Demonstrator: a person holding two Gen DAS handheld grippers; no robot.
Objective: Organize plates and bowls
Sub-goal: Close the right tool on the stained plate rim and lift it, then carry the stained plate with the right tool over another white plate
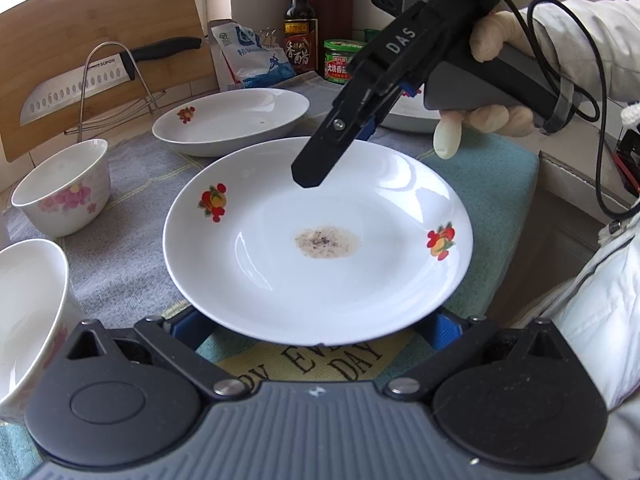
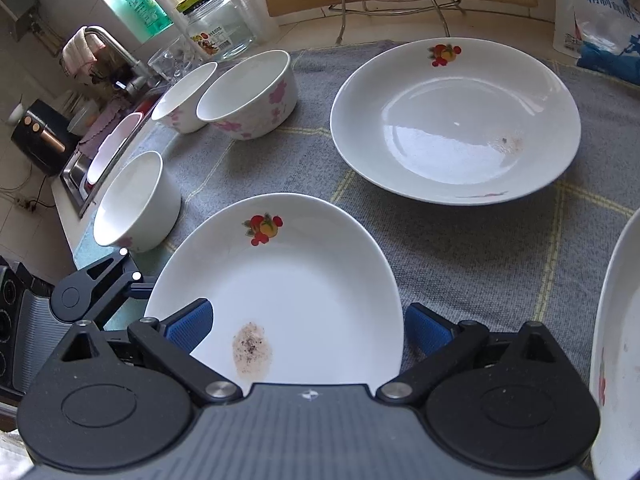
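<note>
A white plate [image 1: 320, 264] [image 2: 304, 292] with fruit decals and a brown stain in its middle lies on the grey cloth [image 1: 120, 256]. Its near rim covers the blue fingers [image 1: 184, 328] of my left gripper [image 1: 312, 320], which stands open. My right gripper [image 1: 332, 152] [image 2: 308, 328], held by a gloved hand [image 1: 492, 120], is open and straddles the plate's far rim, one pad [image 2: 190, 326] over the plate and the other beside it. A second plate [image 1: 232, 120] [image 2: 456, 120] sits behind. Flowered bowls [image 1: 64, 188] [image 2: 248, 96] stand to the left.
A third plate [image 2: 616, 340] shows at the right edge. Further bowls [image 2: 136, 200] [image 2: 184, 96] stand near the sink [image 2: 76, 172]. A knife [image 1: 80, 88] on a wire rack, a cutting board [image 1: 100, 12], a vinegar bottle [image 1: 300, 28] and a salt bag [image 1: 256, 60] line the back.
</note>
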